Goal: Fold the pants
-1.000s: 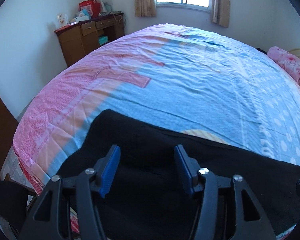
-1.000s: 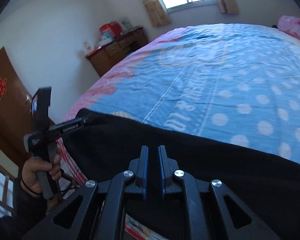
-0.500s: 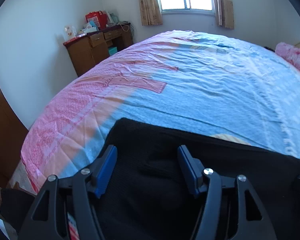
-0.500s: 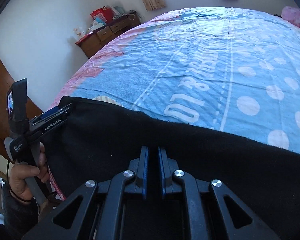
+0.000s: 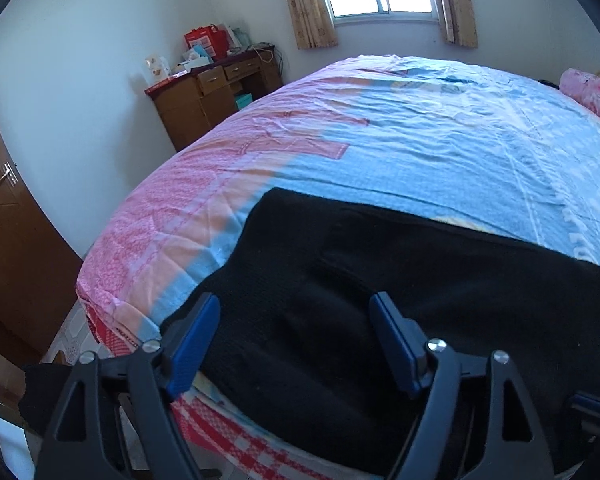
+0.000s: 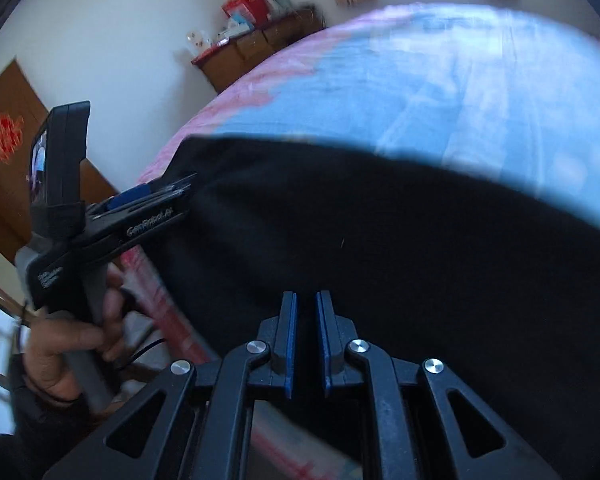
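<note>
Since the earlier frame we hold the left gripper (image 5: 296,332) spread over the pants (image 5: 380,280); the right gripper (image 6: 306,338), at 6 o'clock, has parted slightly.

black pants (image 5: 380,300), pink-and-blue bedsheet (image 5: 420,152), brown desk (image 5: 204,96)

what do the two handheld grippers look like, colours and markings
Both are black plastic frames with triangular cut-outs, silver pivot screws and blue ribbed pads. The left gripper carries white lettering on its side in the right wrist view, above a grey handle. The right gripper looks the same.
</note>
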Available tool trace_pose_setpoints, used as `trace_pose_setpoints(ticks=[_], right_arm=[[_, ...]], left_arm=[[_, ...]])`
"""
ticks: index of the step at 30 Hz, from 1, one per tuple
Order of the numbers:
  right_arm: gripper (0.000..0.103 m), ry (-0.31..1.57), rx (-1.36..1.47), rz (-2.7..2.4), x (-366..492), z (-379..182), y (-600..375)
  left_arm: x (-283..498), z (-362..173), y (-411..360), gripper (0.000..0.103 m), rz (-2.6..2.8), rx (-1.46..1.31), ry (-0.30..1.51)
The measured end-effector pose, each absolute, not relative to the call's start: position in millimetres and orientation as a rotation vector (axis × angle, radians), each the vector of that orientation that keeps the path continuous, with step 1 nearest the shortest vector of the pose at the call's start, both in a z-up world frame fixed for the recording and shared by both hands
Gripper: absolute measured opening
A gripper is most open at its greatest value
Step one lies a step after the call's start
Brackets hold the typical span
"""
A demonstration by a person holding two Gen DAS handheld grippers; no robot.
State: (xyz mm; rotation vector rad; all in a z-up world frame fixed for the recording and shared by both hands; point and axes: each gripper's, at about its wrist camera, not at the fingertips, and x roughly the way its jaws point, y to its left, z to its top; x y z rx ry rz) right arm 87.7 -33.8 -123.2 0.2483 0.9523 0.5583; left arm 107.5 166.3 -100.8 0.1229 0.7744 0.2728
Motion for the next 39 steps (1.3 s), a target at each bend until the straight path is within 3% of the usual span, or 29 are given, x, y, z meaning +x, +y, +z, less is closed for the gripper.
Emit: trace_pose_setpoints(ticks=[5, 7, 8, 9, 11, 18, 23, 39], right_arm=[[0.011, 0.970, 0.455, 0.679, 88, -99, -86], [0.017, 0.924, 0.506, 0.681, 95, -81, -118], [0.037, 0.903, 0.511, 0.674, 98, -72, -133], [0.062, 0.872, 0.510, 0.650, 104, -63, -153], [0.080, 0.812, 0.510, 0.615, 112, -53, -176], [0.080, 0.899, 0.490, 0.746, 167, -67, -162], [0.080, 0.997, 0.423, 0.833, 201, -93, -116], [0.080, 1.128, 0.344, 0.975, 163, -90, -81]], left_arm=[[92, -77, 151, 0.079, 0.205, 0.069, 0.721], [86, -72, 132, 0.079, 0.117, 0.037, 0.706], [84, -73, 122, 0.079, 0.065, 0.032, 0.711], [83, -74, 115, 0.079, 0.038, 0.033, 0.712], [77, -80, 96, 0.079, -0.014, 0.060, 0.697], [75, -112, 90, 0.079, -0.019, 0.069, 0.798], [64, -120, 80, 0.080, 0.005, 0.162, 0.766], [59, -125, 81, 0.081, 0.016, 0.147, 0.751]])
